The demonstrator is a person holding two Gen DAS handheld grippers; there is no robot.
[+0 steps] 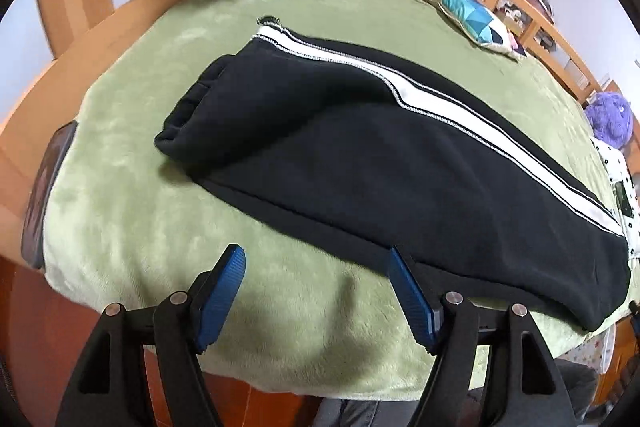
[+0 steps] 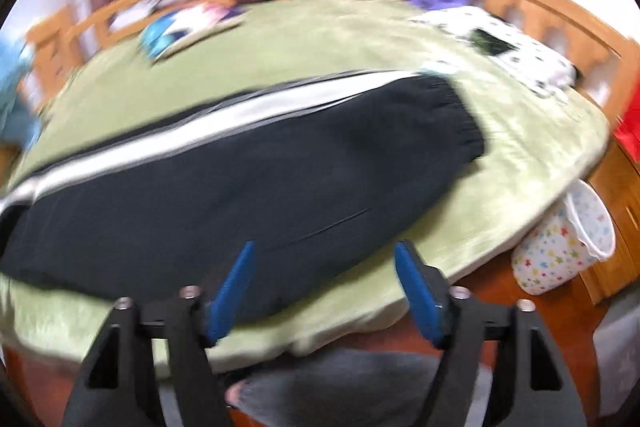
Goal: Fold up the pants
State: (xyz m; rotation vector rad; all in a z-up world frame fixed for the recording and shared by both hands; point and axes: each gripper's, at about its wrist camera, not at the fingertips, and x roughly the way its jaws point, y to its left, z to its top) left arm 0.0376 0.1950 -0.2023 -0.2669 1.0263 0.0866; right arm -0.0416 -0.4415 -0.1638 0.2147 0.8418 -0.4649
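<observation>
Plainly black pants (image 1: 360, 163), white stripe (image 1: 460, 119), unlabelled

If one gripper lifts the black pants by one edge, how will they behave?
The pants would probably sag and unfold: the cloth looks soft and thick and lies in loose layers. They seem rather heavy for one pinch. On the fuzzy green blanket they would likely drag, not slide.

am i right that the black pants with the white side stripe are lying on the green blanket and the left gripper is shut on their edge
Not quite. The left wrist view shows the left gripper open, its blue pads spread and nothing pinched between them. The rest holds: the black pants with the white side stripe lie on the green blanket.
</observation>
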